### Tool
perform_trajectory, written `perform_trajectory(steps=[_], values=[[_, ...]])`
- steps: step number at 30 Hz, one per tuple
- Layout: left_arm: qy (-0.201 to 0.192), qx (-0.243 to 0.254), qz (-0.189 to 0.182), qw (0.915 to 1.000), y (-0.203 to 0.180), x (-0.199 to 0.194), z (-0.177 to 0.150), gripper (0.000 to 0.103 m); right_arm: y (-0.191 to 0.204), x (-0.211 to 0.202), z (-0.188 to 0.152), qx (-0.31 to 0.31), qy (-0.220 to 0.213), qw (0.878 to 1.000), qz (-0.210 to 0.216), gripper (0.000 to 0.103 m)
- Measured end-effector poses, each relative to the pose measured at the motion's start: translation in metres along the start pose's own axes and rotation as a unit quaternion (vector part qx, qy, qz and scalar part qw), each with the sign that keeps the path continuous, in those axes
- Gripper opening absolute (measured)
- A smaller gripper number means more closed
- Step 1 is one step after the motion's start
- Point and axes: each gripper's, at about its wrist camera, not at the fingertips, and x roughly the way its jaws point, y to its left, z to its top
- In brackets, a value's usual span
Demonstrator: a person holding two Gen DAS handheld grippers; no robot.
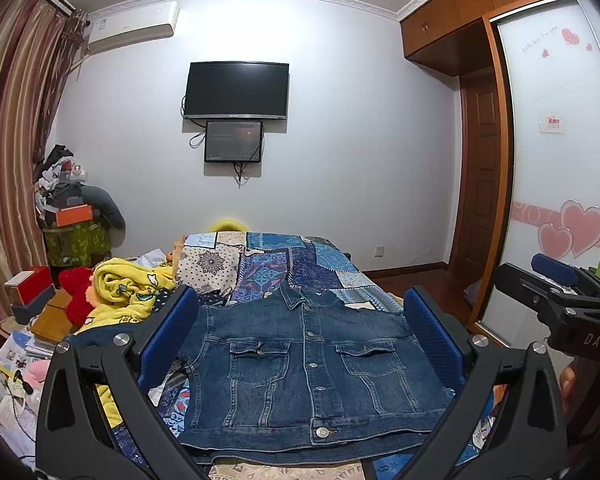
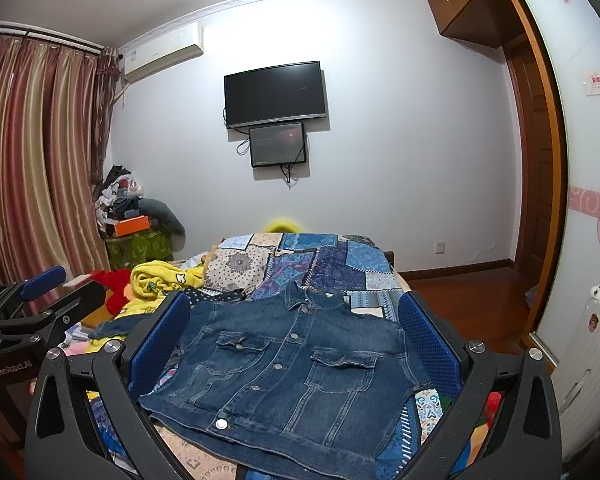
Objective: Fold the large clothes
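A blue denim jacket [image 1: 304, 364] lies flat and buttoned on the patchwork bedspread [image 1: 276, 264], collar away from me, sleeves tucked out of sight. It also shows in the right wrist view [image 2: 292, 372]. My left gripper [image 1: 300, 316] is open and empty, held above the jacket, its blue pads [image 1: 168, 332] spread to either side. My right gripper [image 2: 296, 320] is open and empty too, above the jacket's right part. The right gripper also shows at the right edge of the left wrist view [image 1: 556, 276], and the left gripper at the left edge of the right wrist view [image 2: 44, 280].
A yellow blanket [image 1: 128, 284] and a red plush toy [image 1: 76, 292] lie left of the jacket. Boxes and papers [image 1: 24, 320] crowd the bed's left side. A wardrobe with sliding door [image 1: 556, 160] stands right; a white suitcase [image 2: 588, 352] is beside it.
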Motion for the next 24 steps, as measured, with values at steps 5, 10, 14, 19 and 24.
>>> perform_trajectory(steps=[5, 10, 14, 19, 24], values=[[0.003, 0.001, -0.001, 1.0, -0.0003, 0.0019, -0.0004, 0.103, -0.0003, -0.0003, 0.0005, 0.002, 0.002, 1.0, -0.001, 0.103], [0.003, 0.001, -0.001, 1.0, -0.0003, 0.0019, -0.0007, 0.103, -0.0013, -0.0011, 0.0006, 0.002, 0.001, 1.0, -0.001, 0.103], [0.003, 0.0, -0.001, 1.0, 0.0, 0.002, -0.0013, 0.103, -0.0015, -0.0015, 0.0001, 0.003, 0.0, 1.0, 0.0, 0.103], [0.005, 0.002, 0.0, 1.0, -0.001, 0.0029, -0.0021, 0.103, -0.0013, -0.0012, 0.0005, 0.002, 0.001, 1.0, -0.001, 0.103], [0.007, -0.001, 0.0, 1.0, -0.0007, 0.0033, -0.0037, 0.103, -0.0018, -0.0013, 0.0002, 0.003, 0.001, 1.0, 0.0, 0.103]])
